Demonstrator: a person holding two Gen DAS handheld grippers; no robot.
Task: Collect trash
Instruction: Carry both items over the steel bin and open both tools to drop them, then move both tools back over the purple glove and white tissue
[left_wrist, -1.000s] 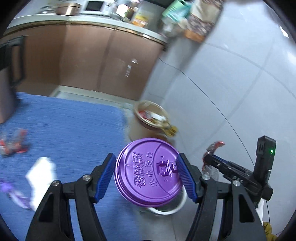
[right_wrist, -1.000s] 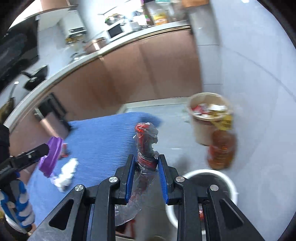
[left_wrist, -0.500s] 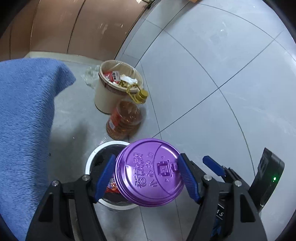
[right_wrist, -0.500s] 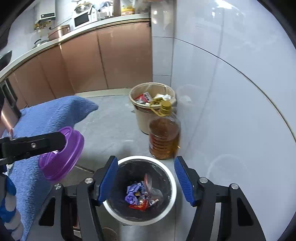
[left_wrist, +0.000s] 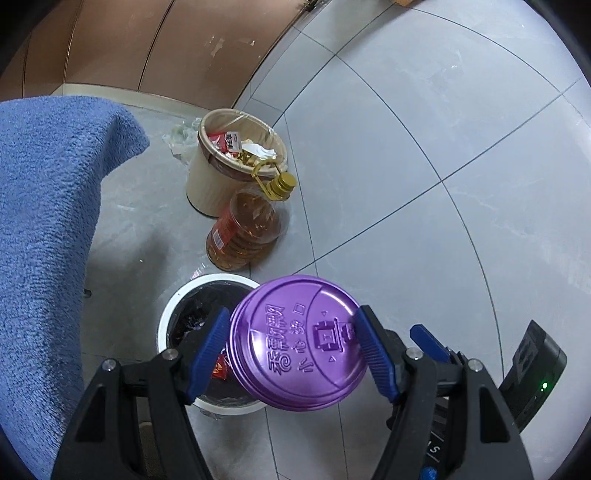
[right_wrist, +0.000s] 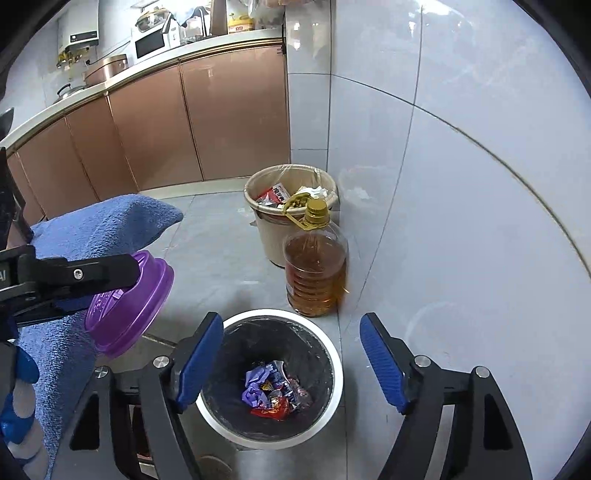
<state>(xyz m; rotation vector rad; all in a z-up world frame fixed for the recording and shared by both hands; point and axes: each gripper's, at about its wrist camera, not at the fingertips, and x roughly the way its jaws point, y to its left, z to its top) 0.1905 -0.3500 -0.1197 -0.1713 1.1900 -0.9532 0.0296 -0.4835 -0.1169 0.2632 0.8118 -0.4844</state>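
My left gripper (left_wrist: 291, 350) is shut on a purple plastic lid (left_wrist: 299, 343), held tilted above the right side of a white-rimmed trash bin (left_wrist: 166, 317) with a black liner. From the right wrist view the same lid (right_wrist: 129, 302) hangs left of the bin (right_wrist: 325, 339), clamped by the left gripper's black arm. My right gripper (right_wrist: 291, 358) hovers over the bin mouth, its jaws opening with nothing between them. Crumpled wrappers (right_wrist: 275, 387), red, purple and clear, lie at the bin's bottom.
A beige bucket (right_wrist: 273, 236) full of rubbish and a large oil bottle (right_wrist: 316, 269) stand just behind the bin, against the tiled wall. A blue cloth-covered surface (left_wrist: 40, 229) edges the left side. Brown kitchen cabinets (right_wrist: 155, 122) line the back.
The right gripper opened and let go of the red-and-clear wrapper, which now lies in the bin. Both grippers swung from the blue cloth over to the bin; the left kept the lid.
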